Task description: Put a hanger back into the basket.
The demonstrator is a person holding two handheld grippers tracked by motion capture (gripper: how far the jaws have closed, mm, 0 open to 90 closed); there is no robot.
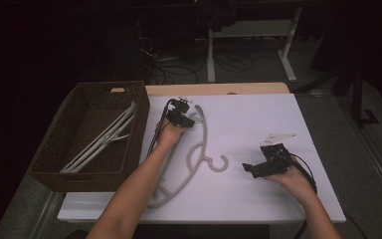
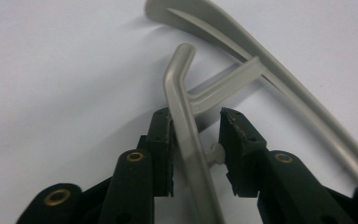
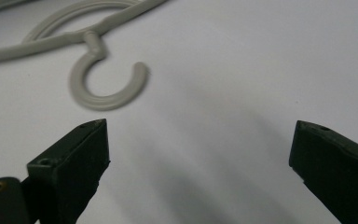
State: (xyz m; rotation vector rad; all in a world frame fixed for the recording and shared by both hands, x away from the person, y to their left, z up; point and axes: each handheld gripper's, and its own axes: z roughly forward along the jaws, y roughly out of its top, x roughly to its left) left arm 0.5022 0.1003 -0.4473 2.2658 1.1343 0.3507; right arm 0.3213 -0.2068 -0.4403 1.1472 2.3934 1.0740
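A grey plastic hanger (image 1: 199, 149) lies flat on the white table, its hook (image 1: 220, 165) pointing toward the right hand. My left gripper (image 1: 185, 117) is down over the hanger's far end. In the left gripper view its jaws (image 2: 195, 116) straddle a thin bar of the hanger (image 2: 182, 121). The left pad lies against the bar, and the right pad stands a little off it beside a small peg. My right gripper (image 1: 251, 169) rests low on the table to the right of the hook, jaws wide open and empty (image 3: 200, 126). The hook (image 3: 107, 100) lies just ahead of them.
A dark woven basket (image 1: 140, 115) stands at the table's left side with other pale hangers (image 1: 104, 137) inside. The table's wooden far edge (image 1: 219, 88) shows behind the white sheet. Desk legs and cables stand on the dark floor beyond.
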